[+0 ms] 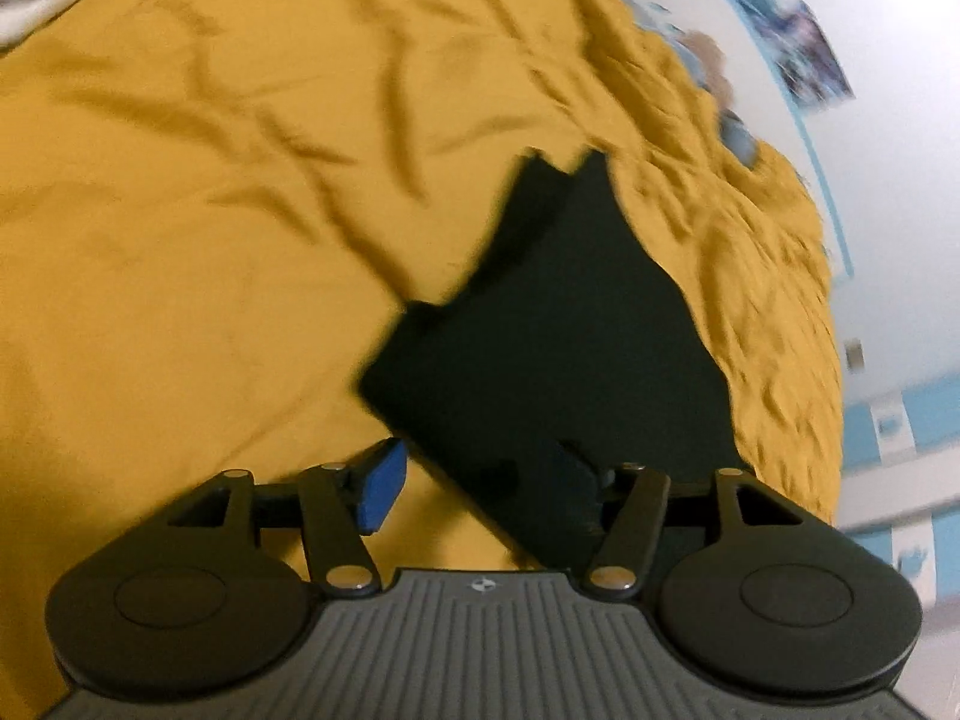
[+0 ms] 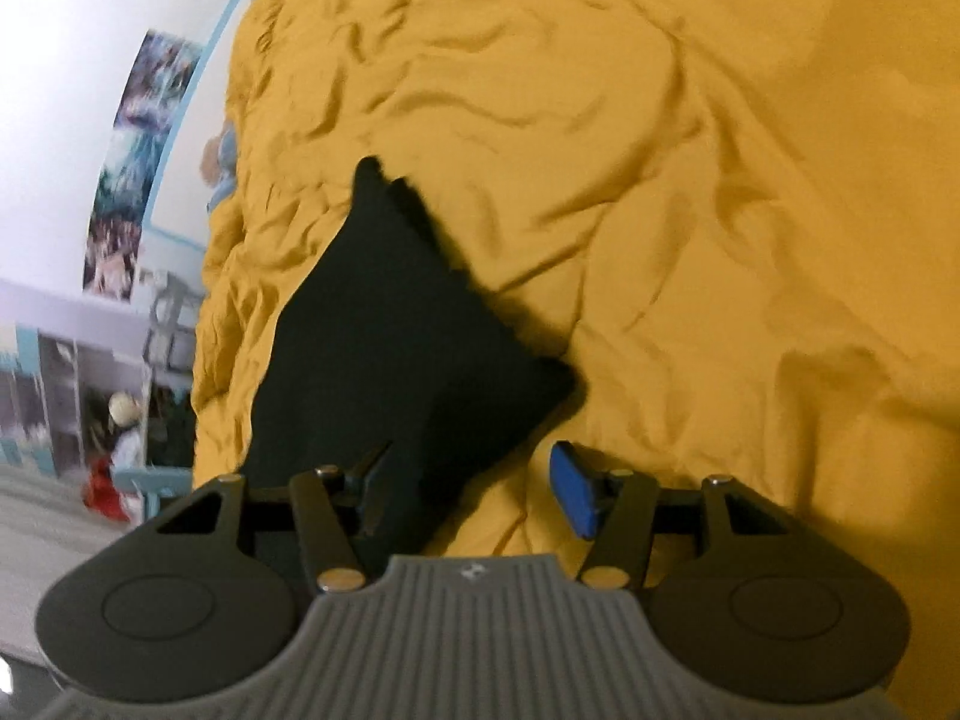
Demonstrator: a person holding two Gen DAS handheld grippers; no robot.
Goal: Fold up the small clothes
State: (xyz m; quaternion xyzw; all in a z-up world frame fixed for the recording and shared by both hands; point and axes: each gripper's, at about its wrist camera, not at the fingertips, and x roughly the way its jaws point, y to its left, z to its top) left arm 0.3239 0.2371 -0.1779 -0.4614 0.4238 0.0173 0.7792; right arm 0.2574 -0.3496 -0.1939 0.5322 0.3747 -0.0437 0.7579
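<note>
A small dark garment [image 1: 540, 348] lies flat on a wrinkled yellow bedsheet [image 1: 210, 210], with a folded edge along its far left side. My left gripper [image 1: 480, 486] is open just above the garment's near corner; its left blue pad [image 1: 378, 492] is over the sheet and its right finger is over the dark cloth. In the right wrist view the same garment [image 2: 396, 348] lies left of centre on the sheet [image 2: 690, 210]. My right gripper [image 2: 474, 492] is open over its near right edge, its blue pad [image 2: 576, 489] over the sheet.
The bed's edge runs along the garment's far side, with a white wall and posters [image 2: 144, 162] beyond. A shelf unit and a red object [image 2: 105, 492] stand on the floor at the left of the right wrist view.
</note>
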